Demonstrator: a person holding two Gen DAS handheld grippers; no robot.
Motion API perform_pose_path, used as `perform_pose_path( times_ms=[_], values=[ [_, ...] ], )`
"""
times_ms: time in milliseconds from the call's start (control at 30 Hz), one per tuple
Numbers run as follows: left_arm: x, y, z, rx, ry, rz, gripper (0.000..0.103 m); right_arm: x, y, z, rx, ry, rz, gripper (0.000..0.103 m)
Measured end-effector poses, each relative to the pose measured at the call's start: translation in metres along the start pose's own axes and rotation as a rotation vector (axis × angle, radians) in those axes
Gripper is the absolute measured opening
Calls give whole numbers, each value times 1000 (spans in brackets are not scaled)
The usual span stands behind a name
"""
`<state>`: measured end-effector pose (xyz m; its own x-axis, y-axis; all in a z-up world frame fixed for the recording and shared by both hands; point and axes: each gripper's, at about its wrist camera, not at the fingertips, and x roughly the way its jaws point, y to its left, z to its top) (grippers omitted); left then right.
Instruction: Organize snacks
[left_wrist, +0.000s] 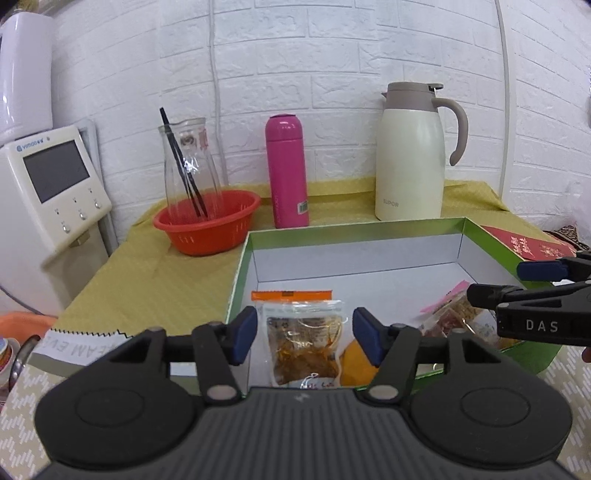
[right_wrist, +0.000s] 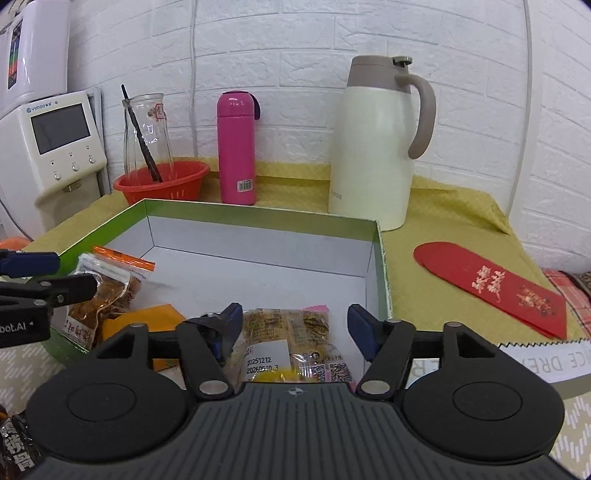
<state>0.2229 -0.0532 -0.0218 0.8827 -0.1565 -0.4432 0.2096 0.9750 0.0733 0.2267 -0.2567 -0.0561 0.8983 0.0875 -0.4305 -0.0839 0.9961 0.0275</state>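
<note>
A green box (left_wrist: 242, 258) with a white inside stands on the yellow cloth; it also shows in the right wrist view (right_wrist: 380, 258). My left gripper (left_wrist: 304, 338) is open over its near left part, above a clear snack packet with an orange top (left_wrist: 301, 332) that lies in the box beside an orange packet (left_wrist: 356, 363). My right gripper (right_wrist: 293, 330) is open over the near right part, above a clear packet with a pink edge (right_wrist: 288, 332). The right gripper shows at the right edge of the left wrist view (left_wrist: 495, 284). The orange-topped packet shows in the right wrist view (right_wrist: 110, 284).
Behind the box stand a red basket (left_wrist: 207, 225) with a glass carafe (left_wrist: 188, 166), a pink flask (left_wrist: 288, 170) and a cream thermos jug (left_wrist: 410, 162). A water dispenser (left_wrist: 48, 192) is at left. A red envelope (right_wrist: 491, 284) lies right of the box. A dark snack packet (right_wrist: 18, 446) lies near left.
</note>
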Motion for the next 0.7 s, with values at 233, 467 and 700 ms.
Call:
perform_pose_path(
  times_ms=[233, 467, 700],
  values=[
    [-36, 11, 8, 15, -68, 54, 71, -58, -13, -1, 76, -139, 57, 103],
    [-77, 23, -13, 28, -42, 51, 101, -108, -10, -34, 42, -87, 261, 103],
    [-97, 34, -52, 10, 16, -20, 102, -102, 10, -59, -31, 24, 258, 103]
  ],
)
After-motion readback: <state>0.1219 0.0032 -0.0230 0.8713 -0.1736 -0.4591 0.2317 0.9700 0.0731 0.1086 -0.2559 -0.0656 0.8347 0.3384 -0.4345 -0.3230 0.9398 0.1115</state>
